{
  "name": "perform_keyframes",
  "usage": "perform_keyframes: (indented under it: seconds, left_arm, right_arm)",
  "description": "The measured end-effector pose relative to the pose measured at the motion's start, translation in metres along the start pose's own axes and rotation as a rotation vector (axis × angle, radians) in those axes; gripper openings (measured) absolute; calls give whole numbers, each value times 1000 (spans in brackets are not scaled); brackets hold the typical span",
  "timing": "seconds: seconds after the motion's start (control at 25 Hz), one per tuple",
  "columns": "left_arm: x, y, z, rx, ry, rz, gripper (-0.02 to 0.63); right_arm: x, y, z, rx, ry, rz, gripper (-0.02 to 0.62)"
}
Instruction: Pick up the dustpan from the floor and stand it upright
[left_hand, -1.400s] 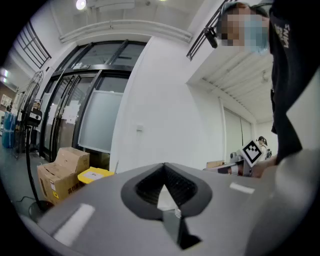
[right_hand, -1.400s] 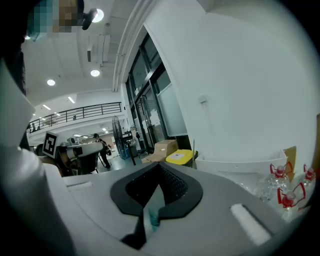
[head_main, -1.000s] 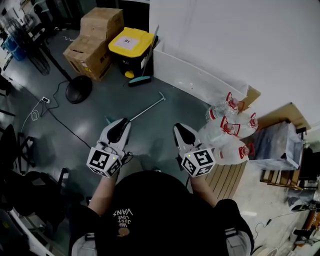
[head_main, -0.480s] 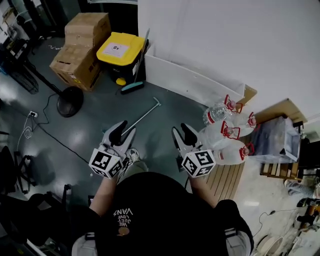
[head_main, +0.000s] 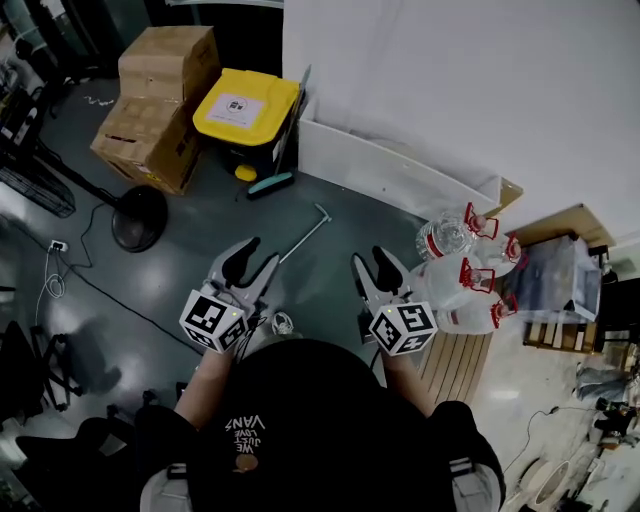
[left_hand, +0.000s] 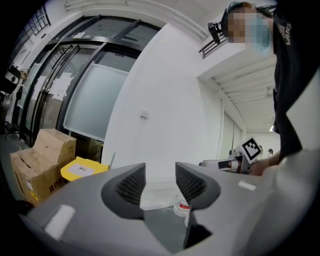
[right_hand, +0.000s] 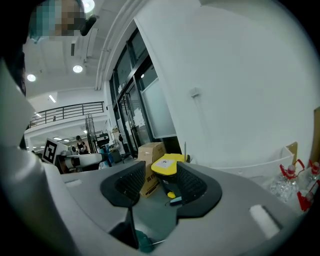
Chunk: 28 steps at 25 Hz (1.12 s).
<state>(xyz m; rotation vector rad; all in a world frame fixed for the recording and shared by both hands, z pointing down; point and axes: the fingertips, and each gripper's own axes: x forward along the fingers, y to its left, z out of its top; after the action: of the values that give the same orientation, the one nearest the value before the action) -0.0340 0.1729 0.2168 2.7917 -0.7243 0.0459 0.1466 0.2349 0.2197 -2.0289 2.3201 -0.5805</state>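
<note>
Looking down from the head view, we see the left gripper (head_main: 253, 262) and the right gripper (head_main: 375, 268) held side by side above the grey floor (head_main: 200, 300), with a clear gap between them. Both pairs of jaws have just been opening and now stand spread wide. Nothing sits between either pair. Through the left gap, in the left gripper view, we see only far-off floor and a distant bottle. Through the right gap, in the right gripper view, we see the yellow-lidded bin (head_main: 245, 105) and the cardboard boxes (head_main: 160, 95) well beyond.

The dustpan (head_main: 305, 232) lies flat on the floor ahead of us. Its thin metal handle runs out from behind the left gripper's tips, up and to the right, ending short of the white board along the wall. The left gripper hides the pan in the head view, but we catch a teal edge low in the right gripper view, beneath the jaws. Neither pair of jaws is on it.

A teal-headed broom (head_main: 270, 183) leans by the bin, and clear water bottles (head_main: 465, 275) are clustered just right of the right gripper.
</note>
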Motion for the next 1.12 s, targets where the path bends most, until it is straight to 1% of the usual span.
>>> perform_keyframes:
  seconds: [0.04, 0.2, 0.52, 0.64, 0.84, 1.0, 1.12]
  left_arm:
    - [0, 9, 0, -1, 1, -6, 206]
    - [1, 41, 1, -3, 0, -8, 212]
    - [8, 76, -4, -21, -4, 54, 213]
    - [8, 90, -5, -25, -13, 104, 213]
    - [22, 113, -2, -49, -41, 210, 213]
    - [37, 136, -1, -77, -56, 315, 213]
    - [48, 149, -4, -93, -53, 373, 213]
  right_arm:
    - [8, 2, 0, 0, 1, -6, 170]
    - [36, 10, 1, 3, 7, -10, 170]
    - [86, 2, 4, 0, 41, 32, 170]
    - [110, -4, 5, -6, 57, 60, 170]
    - [154, -25, 18, -38, 97, 133, 170]
    - [195, -41, 17, -49, 174, 215, 170]
    - [222, -48, 18, -72, 219, 267, 170]
